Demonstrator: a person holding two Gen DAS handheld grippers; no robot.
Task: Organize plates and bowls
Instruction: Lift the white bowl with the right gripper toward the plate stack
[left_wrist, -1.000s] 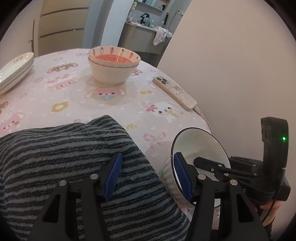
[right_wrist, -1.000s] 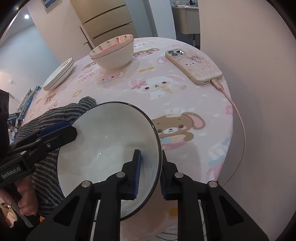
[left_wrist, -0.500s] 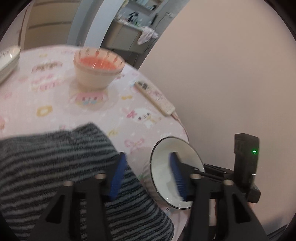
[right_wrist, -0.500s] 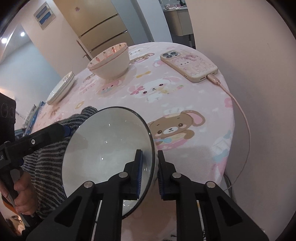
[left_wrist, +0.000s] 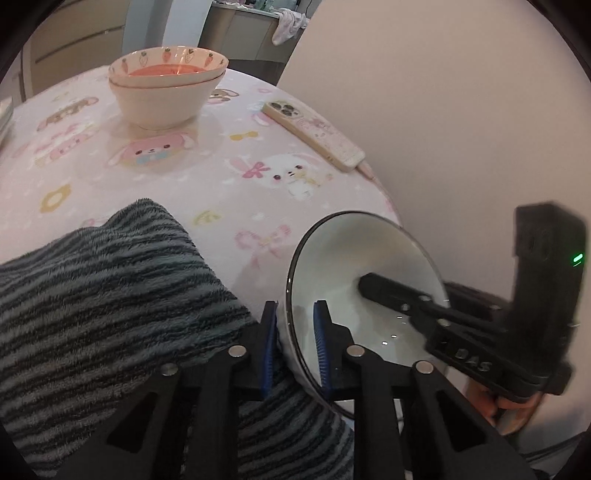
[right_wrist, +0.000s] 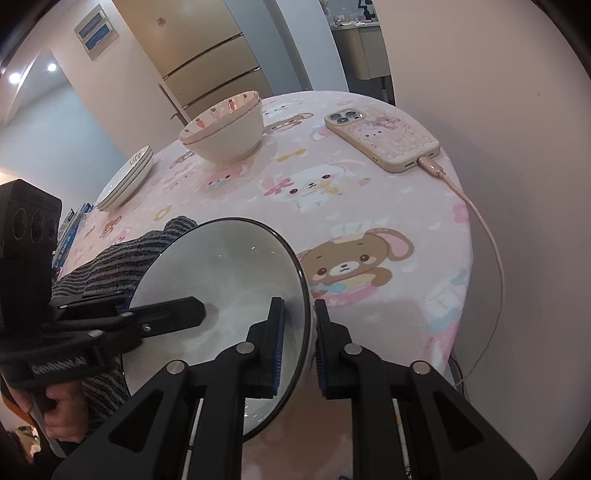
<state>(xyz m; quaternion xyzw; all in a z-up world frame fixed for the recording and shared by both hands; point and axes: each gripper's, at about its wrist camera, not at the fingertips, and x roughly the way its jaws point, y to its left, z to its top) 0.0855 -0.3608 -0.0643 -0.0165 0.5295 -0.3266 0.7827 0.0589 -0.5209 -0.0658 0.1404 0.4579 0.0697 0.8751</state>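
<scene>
A white bowl with a dark rim (left_wrist: 354, 266) (right_wrist: 221, 273) is held tilted over the near edge of the pink table. My left gripper (left_wrist: 293, 339) is shut on its left rim. My right gripper (right_wrist: 297, 336) grips its right rim, one finger inside, one outside. Each gripper shows in the other view, the right one (left_wrist: 436, 317) and the left one (right_wrist: 122, 325). Two stacked carrot-pattern bowls (left_wrist: 166, 92) (right_wrist: 225, 129) stand at the far side. A stack of white plates (right_wrist: 127, 177) sits far left.
A striped grey towel (left_wrist: 103, 295) (right_wrist: 122, 258) lies on the table's near left. A phone in a pink case (left_wrist: 314, 134) (right_wrist: 384, 140) with a charging cable (right_wrist: 487, 236) lies at the right edge. A wall (left_wrist: 461, 110) stands close on the right.
My left gripper has moved right and closed on the bowl's left rim. The right gripper still holds the bowl, which has tilted a little more upright.
</scene>
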